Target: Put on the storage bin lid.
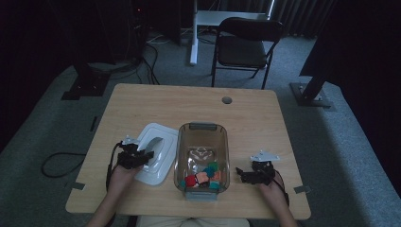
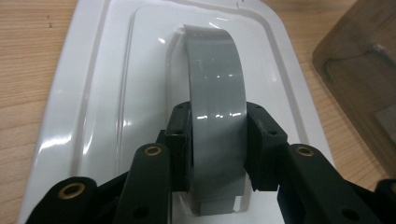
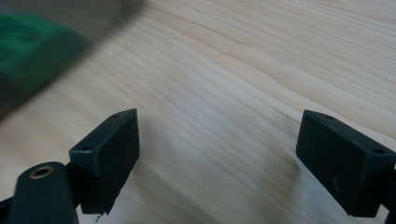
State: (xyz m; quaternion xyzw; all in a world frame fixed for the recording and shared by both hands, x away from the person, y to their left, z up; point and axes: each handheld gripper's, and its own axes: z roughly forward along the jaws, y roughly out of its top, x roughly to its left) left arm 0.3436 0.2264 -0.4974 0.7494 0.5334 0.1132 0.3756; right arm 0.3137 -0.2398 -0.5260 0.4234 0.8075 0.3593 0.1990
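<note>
Fingers of my left gripper are pressed against both sides of the grey handle, an arched strap that rises from the middle of the white lid; I read that as a firm grip on it. Taking the clear bin as my landmark, the lid lies flat on the table just to the left of the bin, its right edge close beside the bin's wall. From the high view my left gripper sits over the lid's near half, left of the bin, with my hand behind it toward the table's near edge.

My right gripper rests on the other side of the bin, to its right and a little apart from it. Its fingers stand wide, with bare wood between them and nothing held. A blurred green shape shows at the upper left of the right gripper view, behind the bin's wall.

Inside the bin, small toys in red, teal and orange are gathered at the near end, while the far end is bare.
</note>
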